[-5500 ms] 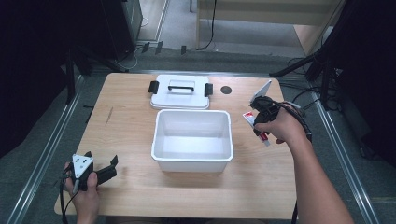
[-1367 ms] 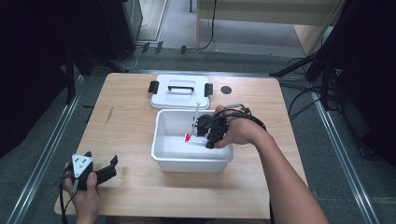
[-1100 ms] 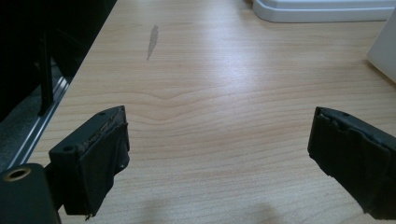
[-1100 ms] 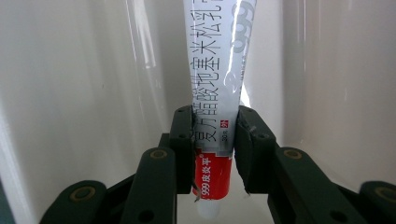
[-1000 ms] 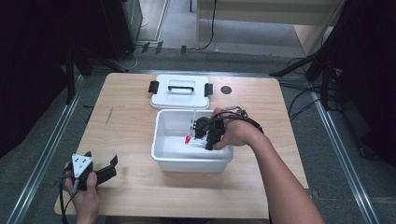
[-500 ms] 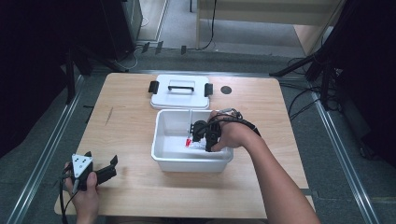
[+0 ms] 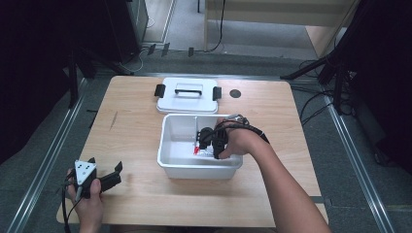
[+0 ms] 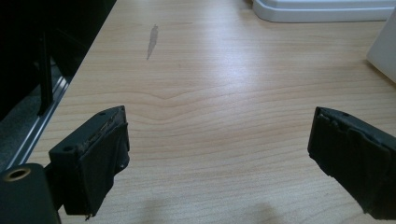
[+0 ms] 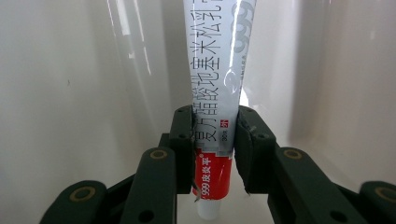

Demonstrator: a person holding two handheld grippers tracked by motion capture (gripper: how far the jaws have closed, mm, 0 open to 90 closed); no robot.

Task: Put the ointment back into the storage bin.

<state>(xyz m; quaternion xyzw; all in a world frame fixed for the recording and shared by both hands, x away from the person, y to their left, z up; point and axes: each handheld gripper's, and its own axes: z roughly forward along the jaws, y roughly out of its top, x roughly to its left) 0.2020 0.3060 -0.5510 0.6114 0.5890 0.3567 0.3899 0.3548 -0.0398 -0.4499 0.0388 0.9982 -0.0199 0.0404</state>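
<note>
My right gripper is down inside the white plastic box at mid-table, shut on a white and red ointment tube. In the right gripper view the tube runs up between the two black pads, its red cap end toward the camera, with the box's white wall behind. My left gripper rests near the table's front left corner. Its jaws stand wide apart over bare wood with nothing between them.
The box's white lid with black clips and a handle lies flat just behind the box. A dark round hole sits in the tabletop to the lid's right. Cables trail on the floor to the right of the table.
The right gripper carried the tube from the table's right side into the box and has lowered it slightly leftward over the last second. The left gripper stayed put.
</note>
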